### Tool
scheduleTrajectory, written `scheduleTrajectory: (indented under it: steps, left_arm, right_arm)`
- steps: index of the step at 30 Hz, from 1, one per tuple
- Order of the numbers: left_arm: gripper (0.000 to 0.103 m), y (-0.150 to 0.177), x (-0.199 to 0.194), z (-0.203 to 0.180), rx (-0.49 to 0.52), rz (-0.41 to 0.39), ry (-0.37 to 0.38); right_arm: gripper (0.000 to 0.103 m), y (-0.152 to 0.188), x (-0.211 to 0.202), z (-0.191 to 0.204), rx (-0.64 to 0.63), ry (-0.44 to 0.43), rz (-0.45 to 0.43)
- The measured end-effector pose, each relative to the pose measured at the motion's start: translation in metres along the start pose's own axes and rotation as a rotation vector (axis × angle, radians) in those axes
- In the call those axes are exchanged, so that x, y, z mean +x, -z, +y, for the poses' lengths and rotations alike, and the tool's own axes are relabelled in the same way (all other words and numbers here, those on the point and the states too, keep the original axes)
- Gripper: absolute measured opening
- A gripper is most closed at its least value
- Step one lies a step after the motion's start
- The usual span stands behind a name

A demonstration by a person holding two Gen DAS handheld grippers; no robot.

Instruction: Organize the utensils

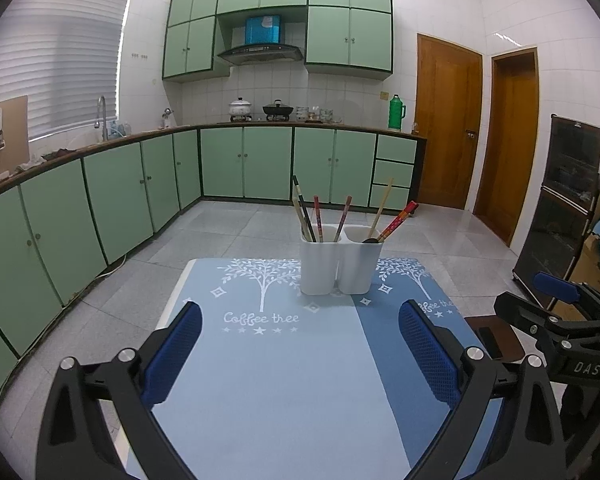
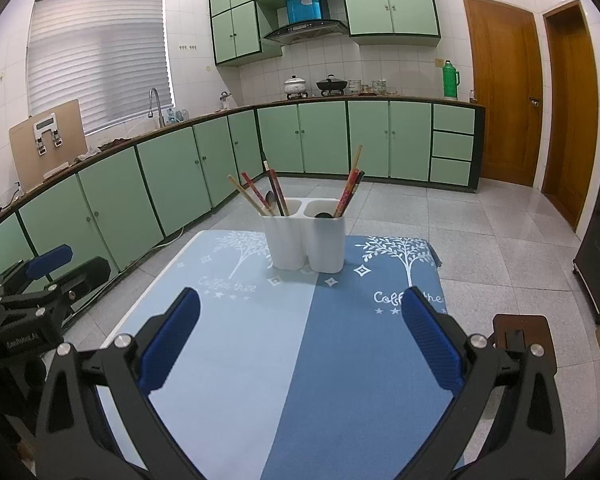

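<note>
A white two-compartment utensil holder [image 1: 336, 264] stands at the far end of the blue tablecloth [image 1: 284, 380]; it also shows in the right wrist view [image 2: 306, 242]. Several chopsticks [image 1: 318, 220] lean in its left compartment, and chopsticks [image 1: 398, 220] with a dark spoon [image 1: 371, 239] are in the right one. In the right wrist view the chopsticks [image 2: 260, 196] fan out of both compartments. My left gripper [image 1: 300, 336] is open and empty, well short of the holder. My right gripper [image 2: 300, 324] is open and empty, also short of it.
The right gripper's body [image 1: 568, 320] sits at the table's right edge, the left one [image 2: 32, 300] at its left edge. A brown stool [image 2: 524, 332] stands right of the table. Green cabinets [image 1: 100, 200], wooden doors [image 1: 448, 120] and a dark cabinet [image 1: 568, 200] surround the tiled floor.
</note>
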State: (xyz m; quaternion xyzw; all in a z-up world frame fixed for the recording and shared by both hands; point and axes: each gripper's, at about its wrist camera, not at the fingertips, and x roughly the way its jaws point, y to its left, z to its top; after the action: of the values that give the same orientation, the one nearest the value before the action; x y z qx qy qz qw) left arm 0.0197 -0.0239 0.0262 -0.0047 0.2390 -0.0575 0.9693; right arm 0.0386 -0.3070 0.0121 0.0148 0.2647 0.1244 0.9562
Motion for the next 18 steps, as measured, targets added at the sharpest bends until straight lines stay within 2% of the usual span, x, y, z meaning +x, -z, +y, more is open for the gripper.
scheduleTrajectory:
  steps: [18]
  left_arm:
    - [0.097, 0.0030, 0.0010, 0.0044, -0.003, -0.009, 0.001]
  right_arm:
    - [0.098, 0.0010, 0.0031, 0.0000, -0.003, 0.001, 0.006]
